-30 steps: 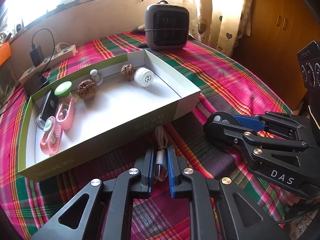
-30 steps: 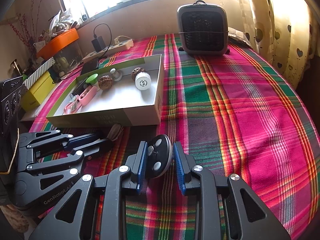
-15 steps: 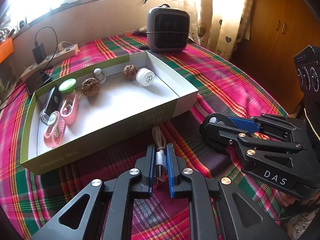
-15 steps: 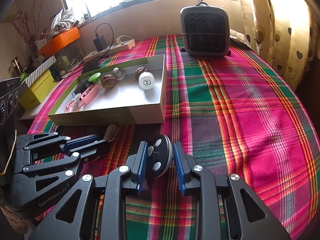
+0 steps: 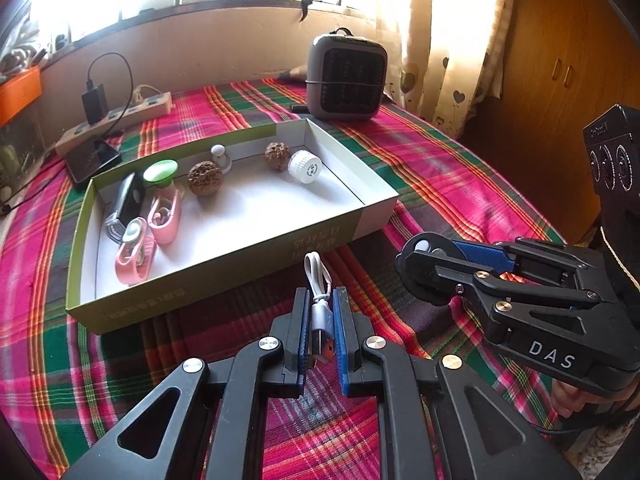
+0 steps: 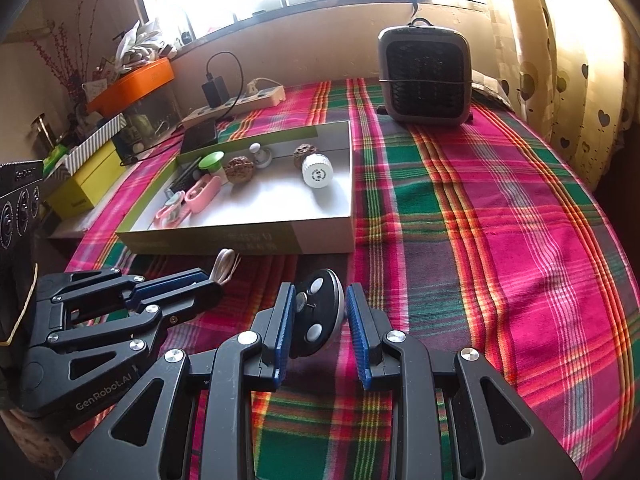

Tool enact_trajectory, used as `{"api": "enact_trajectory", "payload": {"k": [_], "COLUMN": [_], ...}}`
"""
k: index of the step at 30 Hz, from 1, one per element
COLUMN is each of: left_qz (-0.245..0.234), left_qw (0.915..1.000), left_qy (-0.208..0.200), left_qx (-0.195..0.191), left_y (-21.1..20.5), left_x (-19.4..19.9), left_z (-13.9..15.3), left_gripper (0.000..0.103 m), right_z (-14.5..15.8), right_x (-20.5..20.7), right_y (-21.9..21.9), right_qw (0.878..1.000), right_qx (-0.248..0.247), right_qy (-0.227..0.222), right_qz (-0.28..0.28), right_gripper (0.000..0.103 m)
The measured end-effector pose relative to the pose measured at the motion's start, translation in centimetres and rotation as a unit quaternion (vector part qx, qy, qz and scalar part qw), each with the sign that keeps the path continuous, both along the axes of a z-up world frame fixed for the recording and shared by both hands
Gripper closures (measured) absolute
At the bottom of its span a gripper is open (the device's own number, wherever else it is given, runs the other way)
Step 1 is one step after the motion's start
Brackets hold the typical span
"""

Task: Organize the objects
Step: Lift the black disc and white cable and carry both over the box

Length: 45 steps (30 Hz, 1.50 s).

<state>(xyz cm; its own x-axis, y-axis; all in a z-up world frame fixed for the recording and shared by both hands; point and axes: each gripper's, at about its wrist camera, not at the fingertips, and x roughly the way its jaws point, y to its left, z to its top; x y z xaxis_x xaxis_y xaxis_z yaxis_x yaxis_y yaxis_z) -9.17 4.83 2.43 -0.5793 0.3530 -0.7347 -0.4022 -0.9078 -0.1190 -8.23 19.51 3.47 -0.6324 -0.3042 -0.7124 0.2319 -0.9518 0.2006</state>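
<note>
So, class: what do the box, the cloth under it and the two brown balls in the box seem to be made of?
Box: likely matte cardboard, with thin folded walls and printed sides.
Cloth: woven fabric, the plaid stripes showing a soft weave.
Brown balls: probably walnut shells or carved wood, deeply pitted and dull.

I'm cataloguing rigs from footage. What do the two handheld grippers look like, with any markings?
Both are matte black linkage frames with triangular cut-outs, silver pivot bolts and ribbed blue pads on the fingers. The left gripper has "GenRobot.AI" on its side; the right gripper has "DAS". Each carries a black block with round lenses at the rear. A thin black cable runs under the right one. No sleeves show.
</note>
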Motion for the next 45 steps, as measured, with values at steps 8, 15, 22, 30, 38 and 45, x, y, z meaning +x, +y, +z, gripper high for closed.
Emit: {"api": "enact_trajectory", "payload": {"k": [8,15,22,30,38,45], "left_qz": [0.014,0.028,0.046,0.061,0.077,0.082], "left_qw": [0.9998,0.9992,0.9984,0.9977,0.9967,0.9965], "left_qy": [0.004,0.015,0.025,0.022,0.018,0.011], "left_qx": [0.013,0.022,0.023,0.02,0.019,0.01], "left_y": [-1.3,-2.7,-3.8,-4.7,-5.5,-5.7], "left_x": [0.3,0.4,-0.3,-1.7,-3.4,-4.7], "left_z": [0.9,2.0,2.6,2.4,2.0,1.4], "left_gripper": [0.093,0.093,0.093,0.093,0.093,0.093], "right_z": [1.0,1.6,2.4,2.9,3.2,2.7], "right_x": [0.2,-0.1,-0.9,-2.3,-4.7,-7.1], "right_y": [-0.8,-1.7,-2.6,-3.6,-4.3,-5.0], "right_qw": [1.0,1.0,0.999,0.998,0.998,0.997], "right_qx": [-0.007,-0.008,-0.007,-0.002,0.001,0.004], "right_qy": [0.009,0.016,0.026,0.032,0.03,0.023], "right_qz": [0.01,0.023,0.035,0.051,0.061,0.068], "right_gripper": [0.075,0.075,0.075,0.075,0.075,0.075]}}
